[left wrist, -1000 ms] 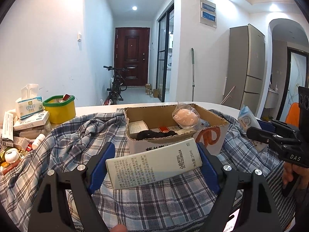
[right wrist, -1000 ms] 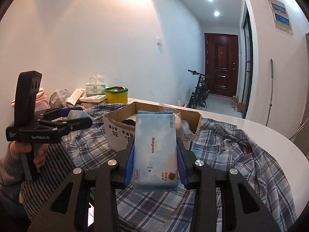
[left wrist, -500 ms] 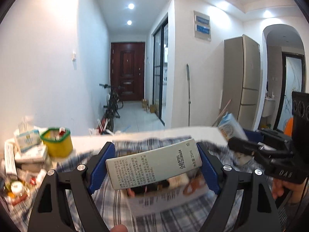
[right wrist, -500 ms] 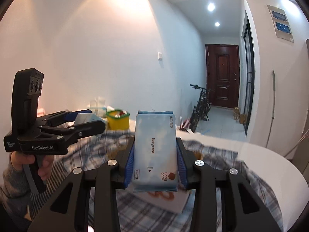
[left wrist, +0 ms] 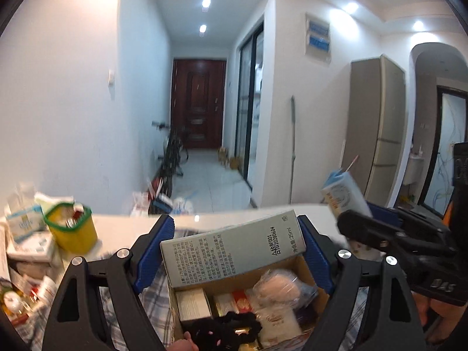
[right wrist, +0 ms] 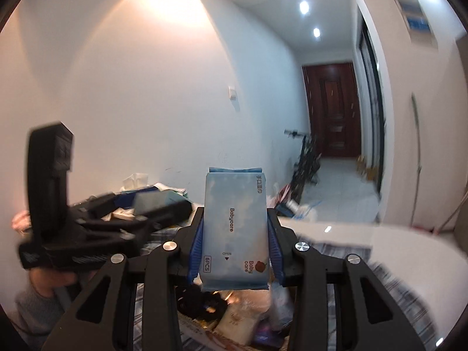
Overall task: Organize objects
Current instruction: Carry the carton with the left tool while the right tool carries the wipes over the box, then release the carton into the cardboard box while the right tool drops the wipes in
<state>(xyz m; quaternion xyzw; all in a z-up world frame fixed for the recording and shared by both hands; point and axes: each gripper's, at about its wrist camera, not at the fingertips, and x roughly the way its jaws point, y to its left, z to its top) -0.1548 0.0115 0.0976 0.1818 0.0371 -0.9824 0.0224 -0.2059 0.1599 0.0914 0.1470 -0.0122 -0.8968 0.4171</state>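
Left wrist view, grey carton point(left wrist: 234, 248) clamped between jaws

Matt paper carton point(left wrist: 234, 248), glossy plastic wipes pack point(right wrist: 235, 228), rough cardboard box point(left wrist: 295, 266).

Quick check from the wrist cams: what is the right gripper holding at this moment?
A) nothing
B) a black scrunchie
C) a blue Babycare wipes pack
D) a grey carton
C: the right gripper has its blue pads pressed on both sides of the blue Babycare wipes pack.
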